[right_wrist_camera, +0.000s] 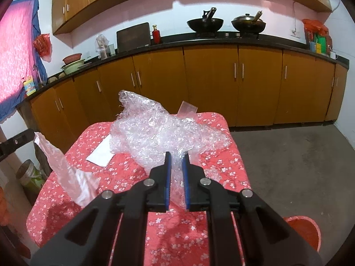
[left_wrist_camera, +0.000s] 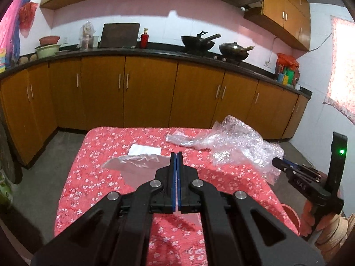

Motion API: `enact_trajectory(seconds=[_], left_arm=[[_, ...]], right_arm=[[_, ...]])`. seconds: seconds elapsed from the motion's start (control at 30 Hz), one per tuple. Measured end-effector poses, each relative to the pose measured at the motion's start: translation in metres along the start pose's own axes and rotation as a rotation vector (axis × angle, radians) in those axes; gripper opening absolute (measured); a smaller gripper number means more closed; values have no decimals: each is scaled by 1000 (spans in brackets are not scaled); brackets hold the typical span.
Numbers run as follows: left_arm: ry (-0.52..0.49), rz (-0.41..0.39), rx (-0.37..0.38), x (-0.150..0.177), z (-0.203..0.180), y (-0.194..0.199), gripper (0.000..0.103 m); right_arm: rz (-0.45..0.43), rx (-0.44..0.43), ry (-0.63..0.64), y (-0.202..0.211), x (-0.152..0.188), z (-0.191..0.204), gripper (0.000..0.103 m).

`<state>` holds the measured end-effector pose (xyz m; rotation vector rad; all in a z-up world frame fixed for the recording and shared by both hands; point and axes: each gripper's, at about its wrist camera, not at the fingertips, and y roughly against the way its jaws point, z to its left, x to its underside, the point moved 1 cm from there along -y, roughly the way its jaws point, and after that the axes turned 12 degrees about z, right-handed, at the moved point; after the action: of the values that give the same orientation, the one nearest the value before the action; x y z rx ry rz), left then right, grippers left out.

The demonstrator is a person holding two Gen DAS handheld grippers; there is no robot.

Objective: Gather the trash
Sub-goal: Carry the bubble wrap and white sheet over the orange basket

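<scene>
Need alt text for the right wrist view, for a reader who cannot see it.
The right gripper is open with a fold of the crumpled bubble wrap between its fingers, on a table with a red floral tablecloth. At left, the left gripper lifts a clear plastic bag; white paper lies flat, and a red bin sits on the floor.

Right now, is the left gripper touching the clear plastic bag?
Touching. In the right wrist view, the left gripper pinches the top edge of the clear plastic bag, which hangs from it down to the table.
</scene>
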<state>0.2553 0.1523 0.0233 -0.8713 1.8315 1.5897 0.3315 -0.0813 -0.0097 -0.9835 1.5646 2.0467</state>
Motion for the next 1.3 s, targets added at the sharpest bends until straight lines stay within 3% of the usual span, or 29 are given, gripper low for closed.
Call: enact_trajectory(seconds=[0.57,1.3], left_arm=[[-81,-23,67,-12,-66,5,0],[-255,14,208,-2,-200,-24,0]], right_arm=[[-30,67,-63,40,17,-53,11],[-52,208,-224,81,62,-166,10]])
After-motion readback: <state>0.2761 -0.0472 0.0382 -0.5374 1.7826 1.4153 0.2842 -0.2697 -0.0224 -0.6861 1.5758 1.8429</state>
